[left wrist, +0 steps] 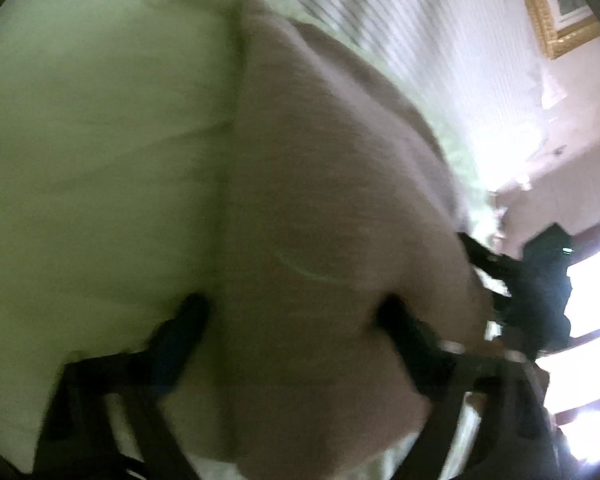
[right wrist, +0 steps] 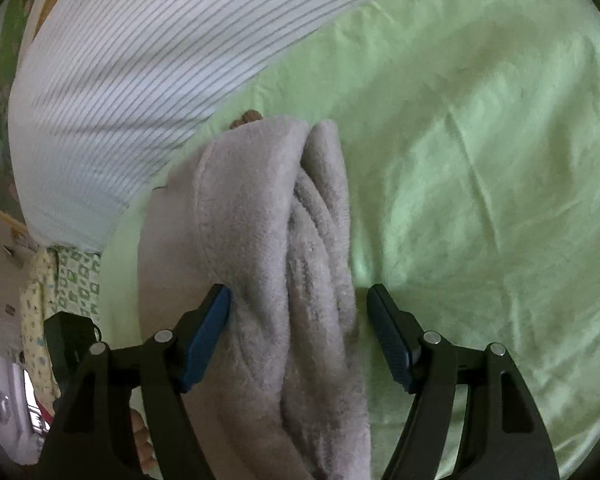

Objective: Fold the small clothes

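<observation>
Fuzzy fleece garment on smooth, faintly glossy sheet.

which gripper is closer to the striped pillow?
Right, marginally, as a judgement. Right gripper straddles the grey fleece garment just below the striped pillow. Left gripper sees it beyond the garment's far end.

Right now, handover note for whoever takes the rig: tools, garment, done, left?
Left tool: jaws apart, straddling the fuzzy beige-grey fleece garment; the view is blurred, so grip is unclear.
Right tool: open around the garment's bunched folds; the right-hand pad stands clear, the left-hand pad is at the fabric.
The garment lies folded in layers on the pale green bedsheet, beside a white striped cloth.
Done: rough fold.
Left: probably flatten it and withdraw.
</observation>
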Demonstrator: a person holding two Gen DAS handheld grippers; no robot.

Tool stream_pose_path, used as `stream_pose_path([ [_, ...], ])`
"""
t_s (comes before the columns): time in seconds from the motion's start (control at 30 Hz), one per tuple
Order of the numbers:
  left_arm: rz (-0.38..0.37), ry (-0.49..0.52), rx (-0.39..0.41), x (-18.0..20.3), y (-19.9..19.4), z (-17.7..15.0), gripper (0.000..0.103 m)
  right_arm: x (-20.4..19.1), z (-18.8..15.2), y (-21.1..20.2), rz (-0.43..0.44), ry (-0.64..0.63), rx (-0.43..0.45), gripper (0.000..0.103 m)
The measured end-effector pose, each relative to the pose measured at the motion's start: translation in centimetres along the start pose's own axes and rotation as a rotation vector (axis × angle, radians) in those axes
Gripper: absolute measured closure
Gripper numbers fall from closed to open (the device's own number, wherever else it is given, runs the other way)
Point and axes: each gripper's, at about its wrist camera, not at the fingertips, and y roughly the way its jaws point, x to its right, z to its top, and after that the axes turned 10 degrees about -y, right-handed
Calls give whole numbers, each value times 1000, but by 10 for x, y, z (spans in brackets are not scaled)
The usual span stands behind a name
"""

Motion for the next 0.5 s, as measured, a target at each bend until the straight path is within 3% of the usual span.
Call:
stream_pose_path([
  [0.07,20,5,15,3,3,0,38,-2,-2,3,16,-3,-11,42],
  [0.13,24,25,30,5,1,-2,51,-3,-2,7,61,13,-29,57],
  [0.23,-1,28,54,6,-14,-6,62,-18,-1,1,36,-27,-24,67],
  [0.5,-52,27,183,7,-91,-20,66,-75,-11,-16,90,-89,32,73],
])
